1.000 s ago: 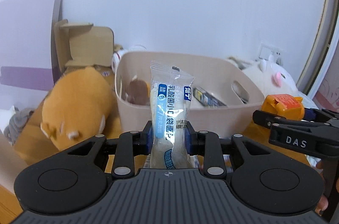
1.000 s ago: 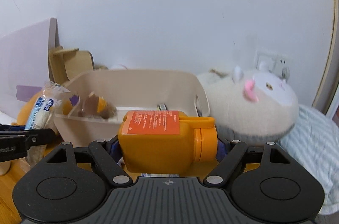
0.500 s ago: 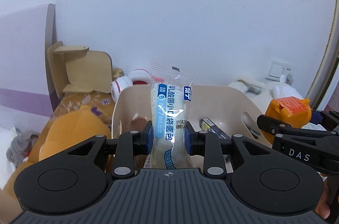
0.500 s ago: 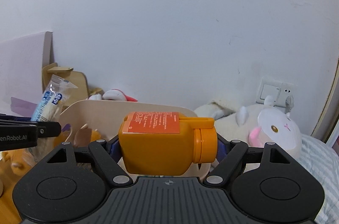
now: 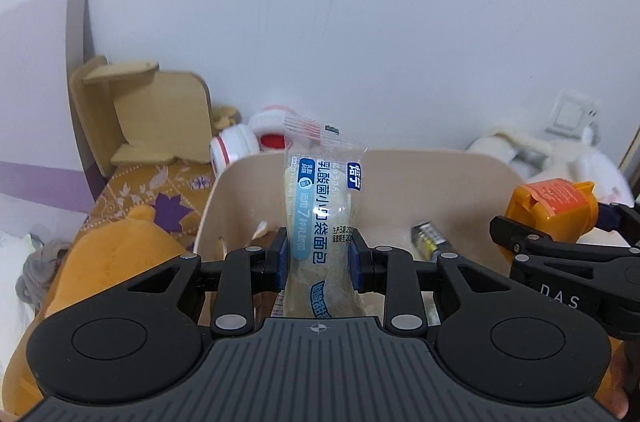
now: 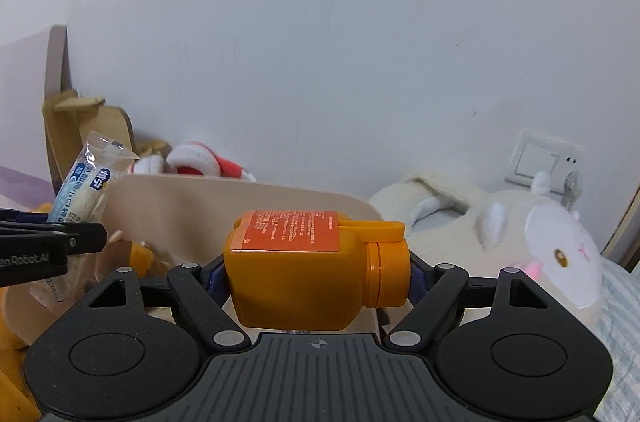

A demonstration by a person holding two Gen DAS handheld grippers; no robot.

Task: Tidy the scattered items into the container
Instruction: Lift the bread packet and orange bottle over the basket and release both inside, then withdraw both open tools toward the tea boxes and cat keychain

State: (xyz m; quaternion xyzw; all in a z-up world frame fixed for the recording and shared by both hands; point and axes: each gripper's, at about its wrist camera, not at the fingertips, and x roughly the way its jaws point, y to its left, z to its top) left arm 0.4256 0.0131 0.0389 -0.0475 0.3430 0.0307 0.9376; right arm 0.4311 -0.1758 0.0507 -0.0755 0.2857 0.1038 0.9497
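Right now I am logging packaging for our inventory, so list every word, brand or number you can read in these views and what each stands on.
"倍宁": blue brand tag on the bread packet.
"乳酸菌小口袋面包": down the same packet.
"添加7种乳酸菌": its light blue strip.
"DAS": side of the right hand-held gripper.
"enRobot.AI", start cut off: side of the left hand-held gripper.
Orange bottle label: print too small to read.
Packet date lines: too small to read.
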